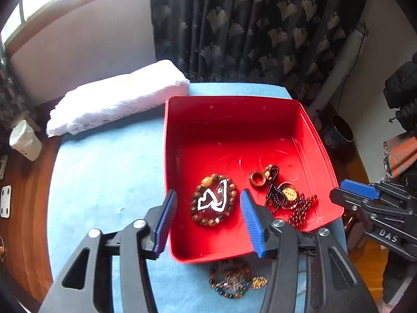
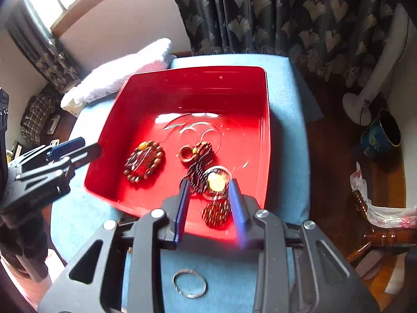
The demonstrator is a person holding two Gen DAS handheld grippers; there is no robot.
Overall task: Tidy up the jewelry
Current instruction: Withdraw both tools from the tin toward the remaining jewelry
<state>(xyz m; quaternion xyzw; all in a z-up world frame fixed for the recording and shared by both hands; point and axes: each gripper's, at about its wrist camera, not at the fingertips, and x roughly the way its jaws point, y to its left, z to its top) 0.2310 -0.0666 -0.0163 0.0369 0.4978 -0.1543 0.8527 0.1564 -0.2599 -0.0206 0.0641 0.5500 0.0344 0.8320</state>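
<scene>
Both grippers hang over a red tray (image 1: 234,120) that sits on a blue cloth (image 1: 104,172). Low in the left wrist view, the left gripper (image 1: 208,203) stands with its jaws apart and nothing pressed between them; a brown bead bracelet (image 1: 214,200) lies on the tray floor in the gap, seemingly untouched. Low in the right wrist view, the right gripper (image 2: 209,190) is likewise parted and empty, above a heap of dark bead strings (image 2: 198,174) and a round gold pendant (image 2: 216,180). A small wooden ring (image 2: 187,154) lies just beside that heap, toward the frame's centre.

More jewelry waits outside the tray: a tangle of beads and a charm (image 1: 234,281) on the cloth at the bottom of the left view, and a thin metal bangle (image 2: 190,283) at the bottom of the right view.

By my judgement all of it is light. The strings are limp and will drape or snag on one another, so pinch across a bunched section, not a single bead. The elastic bracelet keeps its loop and suits a pinch across its band. Smooth and flat, the bangle may slip; take it across the rim.
</scene>
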